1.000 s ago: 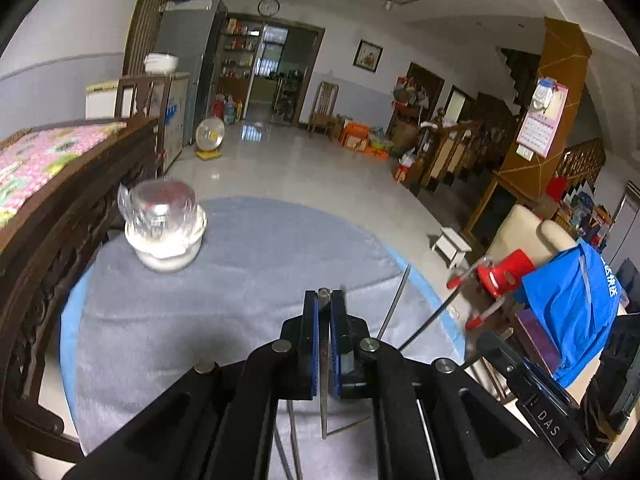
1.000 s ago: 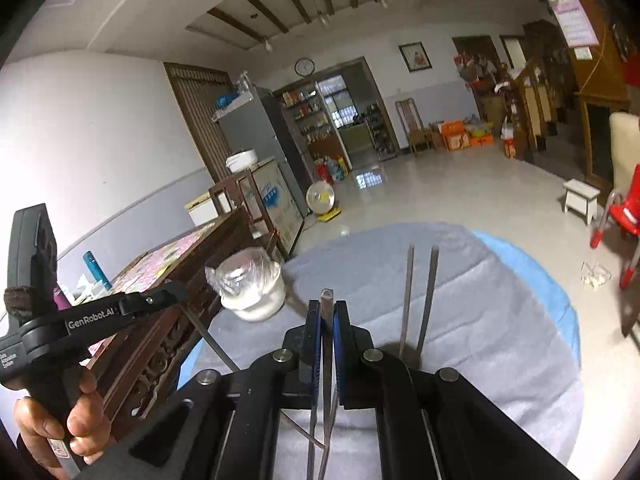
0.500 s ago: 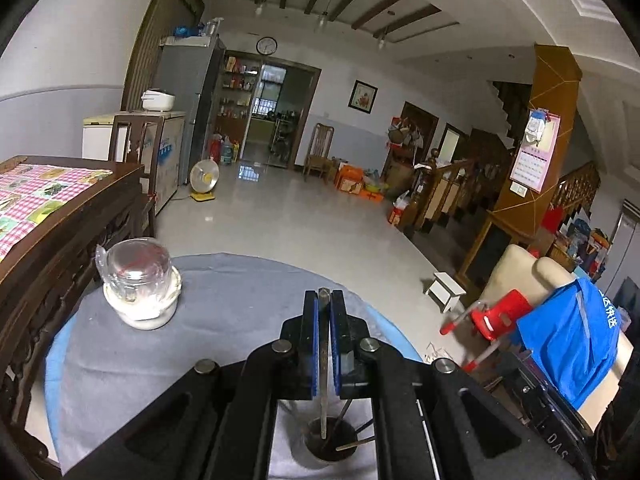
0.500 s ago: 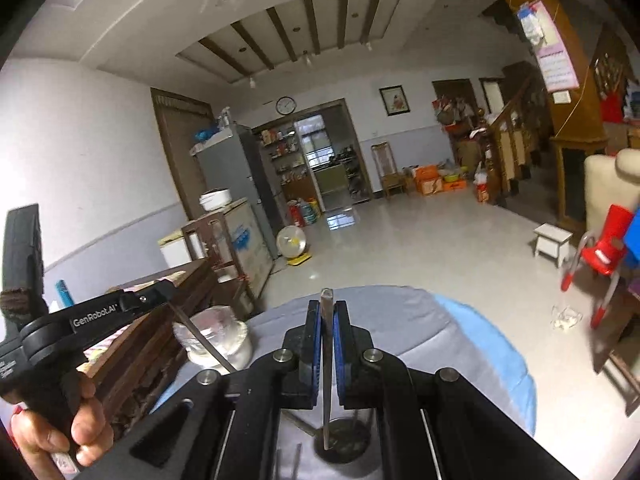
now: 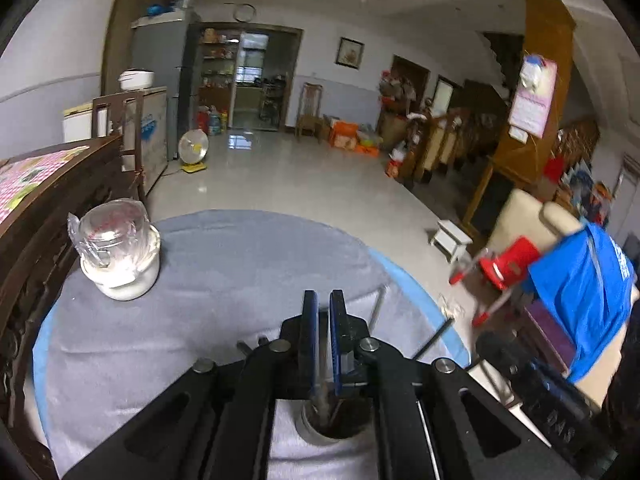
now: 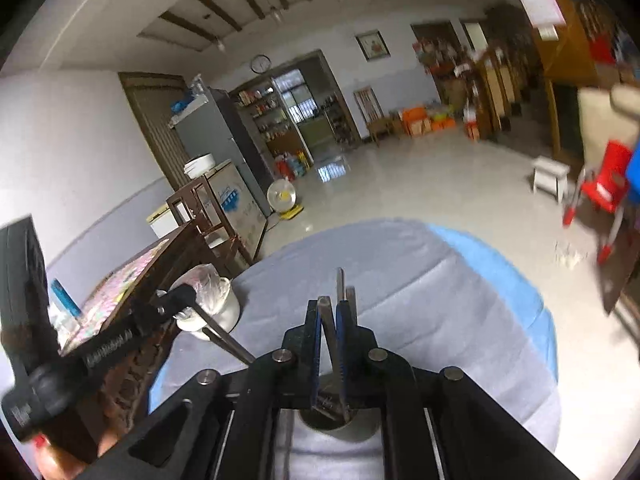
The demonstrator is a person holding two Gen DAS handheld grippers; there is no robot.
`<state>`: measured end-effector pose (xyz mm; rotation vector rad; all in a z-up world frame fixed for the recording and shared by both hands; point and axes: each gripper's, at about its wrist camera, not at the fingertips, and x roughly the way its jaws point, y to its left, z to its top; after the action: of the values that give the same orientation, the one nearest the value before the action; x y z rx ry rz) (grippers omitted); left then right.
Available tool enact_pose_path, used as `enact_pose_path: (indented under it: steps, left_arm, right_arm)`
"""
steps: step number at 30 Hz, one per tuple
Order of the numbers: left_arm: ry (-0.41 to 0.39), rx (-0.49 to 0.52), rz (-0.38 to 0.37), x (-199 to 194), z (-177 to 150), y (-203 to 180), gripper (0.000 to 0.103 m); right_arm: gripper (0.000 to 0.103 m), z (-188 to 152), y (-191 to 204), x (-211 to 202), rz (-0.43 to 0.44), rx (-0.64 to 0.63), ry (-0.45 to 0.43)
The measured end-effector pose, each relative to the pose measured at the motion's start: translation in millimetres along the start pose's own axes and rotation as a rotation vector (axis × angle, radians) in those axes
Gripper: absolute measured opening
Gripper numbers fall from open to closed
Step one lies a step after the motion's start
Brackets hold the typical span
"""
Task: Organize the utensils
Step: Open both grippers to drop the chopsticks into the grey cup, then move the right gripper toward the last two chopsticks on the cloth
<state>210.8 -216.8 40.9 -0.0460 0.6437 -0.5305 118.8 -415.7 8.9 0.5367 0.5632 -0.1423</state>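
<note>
At a round, grey-clothed tabletop (image 5: 240, 272) in a tiled living room, a person worked two handheld grippers over a grey cylindrical utensil holder (image 6: 352, 434) at its near edge. The left gripper (image 5: 323, 296) had its fingers closed on a thin metal chopstick (image 6: 224, 340) angled down toward the holder. The right gripper (image 6: 328, 304), directly above the holder, had its fingers just beginning to open around a second metal chopstick (image 6: 326, 320), whose lower end reached the holder's mouth. Other metal sticks (image 6: 340, 280) already stood in the holder, leaning away from the camera. A white ceramic bowl with a plastic-wrapped glass (image 5: 120, 252) sat well beyond the holder, to its left. The sorting looked nearly done: apparently only these two chopsticks remained to be dropped in.
</note>
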Motion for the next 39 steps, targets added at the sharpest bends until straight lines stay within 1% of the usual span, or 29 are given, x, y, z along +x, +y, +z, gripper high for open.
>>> enact_pose_path:
  steps: [2, 3, 4, 5, 6, 7, 8, 10, 13, 15, 16, 17, 18, 20, 22, 25, 27, 30, 34, 39]
  left_arm:
    - [-0.01, 0.02, -0.014, -9.9, -0.5, -0.6, 0.011]
    - [-0.024, 0.029, -0.014, -19.1, -0.8, 1.0, 0.028]
    - [-0.034, 0.032, -0.015, -25.6, -0.5, 2.4, 0.049]
    - [-0.063, 0.032, -0.014, -37.2, -1.1, 6.5, 0.055]
    - [-0.084, 0.032, -0.01, -45.0, -2.2, 9.1, 0.057]
    - [-0.1, 0.038, -0.004, -53.6, -2.8, 12.6, 0.057]
    - [-0.109, 0.049, 0.005, -63.5, -4.5, 17.7, 0.057]
    - [-0.114, 0.057, 0.034, -76.6, -10.9, 27.2, 0.059]
    - [-0.093, 0.063, 0.103, -88.7, -26.1, 44.7, 0.065]
    - [-0.066, 0.073, 0.149, -92.4, -42.0, 57.4, 0.065]
    - [-0.056, 0.078, 0.167, -93.4, -48.3, 61.4, 0.065]
    - [-0.038, 0.082, 0.194, -93.6, -56.0, 66.6, 0.066]
    - [-0.005, 0.077, 0.229, -92.1, -67.7, 75.3, 0.068]
    - [0.053, 0.047, 0.248, -89.2, -86.2, 89.0, 0.068]
    - [0.097, 0.017, 0.264, -87.2, -105.0, 102.1, 0.068]
    - [0.149, 0.0, 0.313, -83.5, -131.3, 112.3, 0.068]
    - [0.182, 0.003, 0.33, -80.7, -145.2, 113.5, 0.068]
    - [0.2, 0.027, 0.351, -80.2, -157.4, 108.2, 0.068]
    - [0.192, 0.066, 0.381, -85.6, -163.3, 97.8, 0.068]
    - [0.192, 0.075, 0.391, -87.5, -165.9, 96.4, 0.069]
  right_arm:
    - [0.011, -1.7, -7.6, -2.6, -0.009, 0.025, 0.002]
    - [0.011, -2.1, -12.2, -6.2, -0.004, 0.041, -0.002]
    - [0.015, -2.5, -15.9, -9.3, 0.003, 0.054, -0.008]
    - [0.026, -3.2, -20.6, -15.1, 0.018, 0.068, -0.02]
    - [0.034, -3.2, -18.6, -16.3, 0.026, 0.074, -0.029]
    - [0.062, -3.2, -19.8, -21.2, 0.034, 0.082, -0.044]
    - [0.077, -5.4, -22.4, -29.7, 0.048, 0.094, -0.078]
    - [0.077, -8.7, -24.9, -45.0, 0.054, 0.107, -0.135]
    - [0.076, -14.6, -28.4, -59.5, 0.09, 0.131, -0.152]
    - [0.074, -21.3, -26.5, -67.2, 0.097, 0.122, -0.163]
    - [0.067, -27.0, -22.8, -70.1, 0.091, 0.103, -0.164]
    - [0.056, -30.5, -19.0, -69.6, 0.086, 0.086, -0.15]
    - [0.051, -33.7, -15.3, -67.0, 0.089, 0.073, -0.132]
    - [0.044, -47.2, -5.9, -58.7, 0.102, 0.04, -0.081]
    - [0.04, -62.1, 1.5, -51.1, 0.101, 0.009, -0.044]
    - [0.04, -87.9, 6.3, -37.3, 0.112, 0.002, 0.018]
    - [0.04, -101.5, 7.6, -28.1, 0.124, 0.01, 0.061]
    - [0.041, -126.6, 9.2, -13.9, 0.127, 0.013, 0.134]
    - [0.041, -149.4, 4.8, -1.1, 0.114, 0.019, 0.2]
    - [0.041, -161.2, -3.5, 7.3, 0.099, 0.04, 0.237]
